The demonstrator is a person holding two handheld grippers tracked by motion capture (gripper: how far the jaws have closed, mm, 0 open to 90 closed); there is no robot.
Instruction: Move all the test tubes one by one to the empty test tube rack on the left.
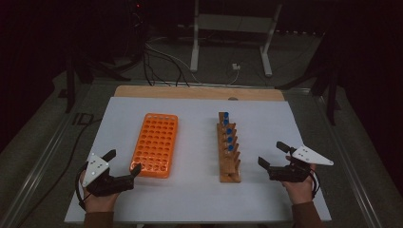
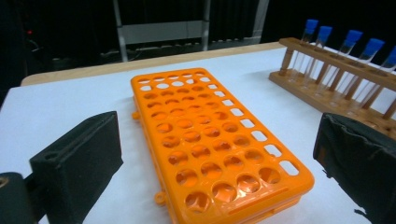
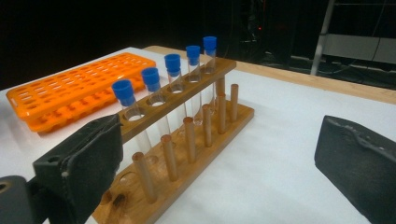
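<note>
Both tongs wide, holding nothing: left tongs (image 1: pixel 124 164) just beside orange rack (image 1: pixel 156 144), right tongs (image 1: pixel 273 153) near wooden rack (image 1: pixel 228 152). Five blue-capped tubes (image 3: pixel 173 70) countable from right gripper view, crowded from above.

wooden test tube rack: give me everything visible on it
The wooden test tube rack looks like plain brown wood: a base board with a row of upright pegs and a raised rail with holes. Five clear tubes with blue caps stand in it. It sits upright on the white table sheet, right of centre, untouched by either tool.
</note>
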